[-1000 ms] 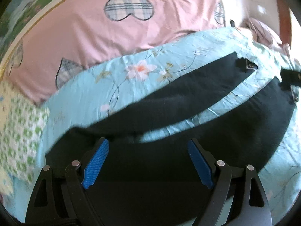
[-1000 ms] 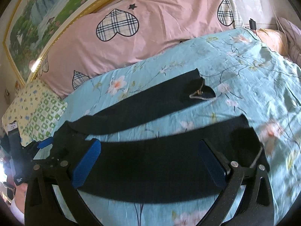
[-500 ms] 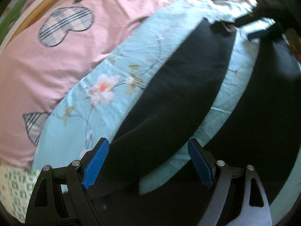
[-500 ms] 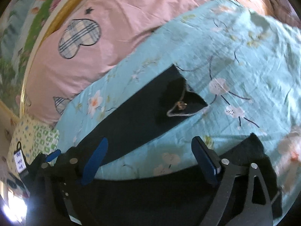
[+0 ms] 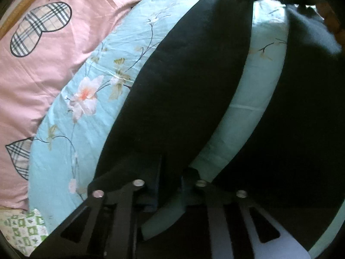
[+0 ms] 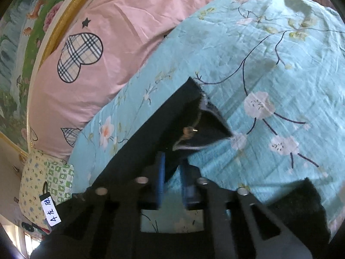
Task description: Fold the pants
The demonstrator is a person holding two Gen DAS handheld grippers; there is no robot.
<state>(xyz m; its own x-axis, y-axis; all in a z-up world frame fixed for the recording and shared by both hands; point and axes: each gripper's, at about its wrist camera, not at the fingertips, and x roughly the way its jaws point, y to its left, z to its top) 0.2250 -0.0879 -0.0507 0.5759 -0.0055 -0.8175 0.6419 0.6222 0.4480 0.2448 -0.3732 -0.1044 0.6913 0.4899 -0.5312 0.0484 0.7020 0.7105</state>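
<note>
- Left tool (image 5: 170, 172): jaws have just been closing and now stand nearly together at lower centre of the left wrist view. Black fabric of the pants (image 5: 189, 82) runs down between them; they are pinching it at the near end of the upper leg.
- Right tool (image 6: 172, 172): jaws have just been closing; the blue pads (image 6: 160, 172) are almost together at lower centre of the right wrist view, with a thin edge of the black leg (image 6: 148, 142) caught between them.
- Pants: dark, lying spread on the bed's light blue floral cover (image 6: 269, 54). In the left wrist view the two legs run from lower centre toward the upper right, with a strip of the cover showing between them.
- In the right wrist view the hem end of the gripped leg is turned over just above the tool, showing a lighter inner edge and a small metal fitting (image 6: 189, 130). The end of the other leg (image 6: 301, 205) lies at lower right, apart from the tool.
- Pink bedding with plaid hearts (image 6: 97, 54) lies beyond the cover, upper left in both views.
- A green-and-yellow patterned pillow (image 6: 43, 179) sits at far left.
- No containers in view.
</note>
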